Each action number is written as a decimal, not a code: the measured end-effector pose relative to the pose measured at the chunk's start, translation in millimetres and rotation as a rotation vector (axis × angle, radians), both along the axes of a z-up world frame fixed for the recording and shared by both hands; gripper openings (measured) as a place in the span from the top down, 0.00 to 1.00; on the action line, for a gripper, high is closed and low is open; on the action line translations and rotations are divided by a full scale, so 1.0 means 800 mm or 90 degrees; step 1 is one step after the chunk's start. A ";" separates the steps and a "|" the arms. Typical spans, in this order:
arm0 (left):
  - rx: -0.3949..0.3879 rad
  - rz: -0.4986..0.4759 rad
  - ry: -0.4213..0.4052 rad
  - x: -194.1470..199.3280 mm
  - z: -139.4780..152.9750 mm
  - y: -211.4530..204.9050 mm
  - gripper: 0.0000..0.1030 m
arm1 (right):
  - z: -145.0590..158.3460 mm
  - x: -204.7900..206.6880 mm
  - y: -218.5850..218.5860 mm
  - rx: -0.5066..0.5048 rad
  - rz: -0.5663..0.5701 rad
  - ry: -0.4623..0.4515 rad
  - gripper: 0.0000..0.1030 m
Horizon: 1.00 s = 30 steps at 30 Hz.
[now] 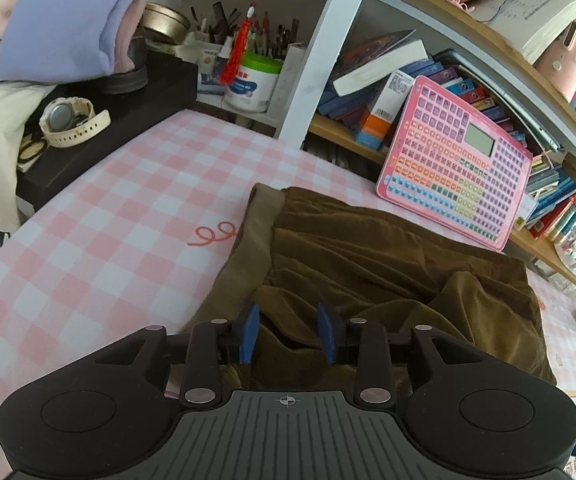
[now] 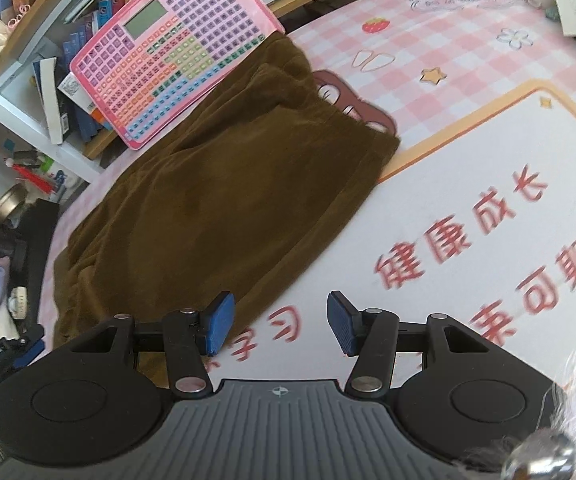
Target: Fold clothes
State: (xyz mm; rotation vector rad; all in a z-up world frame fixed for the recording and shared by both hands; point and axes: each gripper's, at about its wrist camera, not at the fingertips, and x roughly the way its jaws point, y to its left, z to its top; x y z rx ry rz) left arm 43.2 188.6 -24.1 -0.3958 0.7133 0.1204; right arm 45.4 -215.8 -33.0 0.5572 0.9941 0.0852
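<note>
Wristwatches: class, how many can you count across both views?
1. The watch lies on the black box at the mat's far left, near the folded lilac cloth. Others may be hidden.

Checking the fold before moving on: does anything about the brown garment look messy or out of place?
Yes. The brown garment is rumpled, with a loose bunched flap on top near the left tool, and its far edge lies against the propped pink keyboard toy.

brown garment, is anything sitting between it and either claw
Nothing visible does. The left claw is open right over the rumpled near end of the brown garment, with only cloth between its pads. The right claw is open beside the garment's edge, over the bare printed mat.
</note>
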 end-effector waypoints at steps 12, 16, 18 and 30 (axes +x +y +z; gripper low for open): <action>0.012 0.006 0.010 -0.007 0.005 -0.021 0.65 | -0.007 0.022 -0.053 -0.054 -0.030 -0.013 0.53; 0.013 0.014 0.017 -0.014 0.005 -0.022 0.65 | -0.010 0.033 -0.069 -0.067 -0.038 -0.015 0.53; 0.013 0.020 0.021 -0.018 0.004 -0.021 0.65 | -0.012 0.037 -0.072 -0.070 -0.039 -0.015 0.53; 0.010 0.042 0.024 -0.029 0.004 -0.015 0.65 | -0.011 0.047 -0.077 -0.099 -0.040 -0.027 0.54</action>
